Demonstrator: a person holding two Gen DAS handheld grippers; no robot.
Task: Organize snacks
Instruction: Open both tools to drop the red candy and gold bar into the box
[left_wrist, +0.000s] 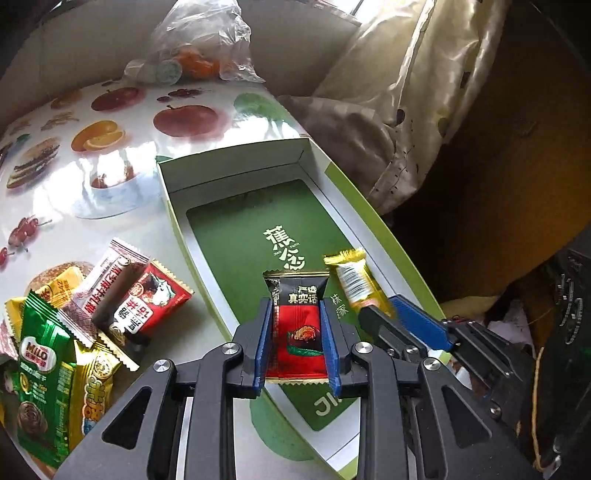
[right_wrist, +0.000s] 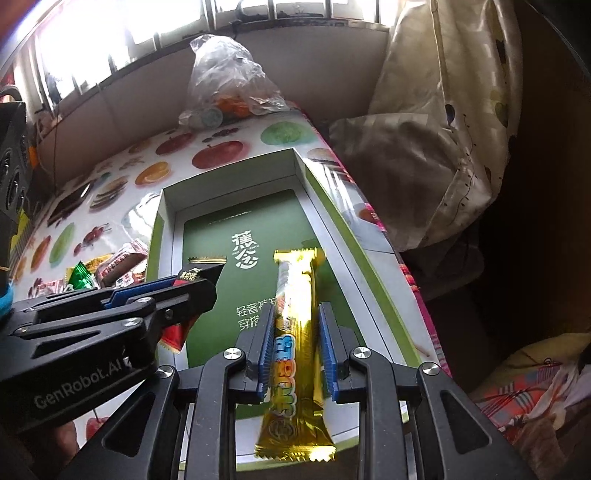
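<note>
A shallow open box (left_wrist: 236, 173) with a green printed floor lies along the right edge of the table (left_wrist: 110, 206), which wears a fruit-print cover. The left tongs (left_wrist: 297, 328) are clamped on a red-and-black snack packet (left_wrist: 301, 317), held over the box's near end. Just beside them, the right tongs (right_wrist: 297, 339) are clamped on a long gold wafer bar (right_wrist: 295, 332), also over the box; whether either snack touches the floor is unclear. Both tongs slant downward. Loose snacks (left_wrist: 74, 325) are heaped at the table's near left, a clear plastic bag (left_wrist: 207, 44) at its far edge.
</note>
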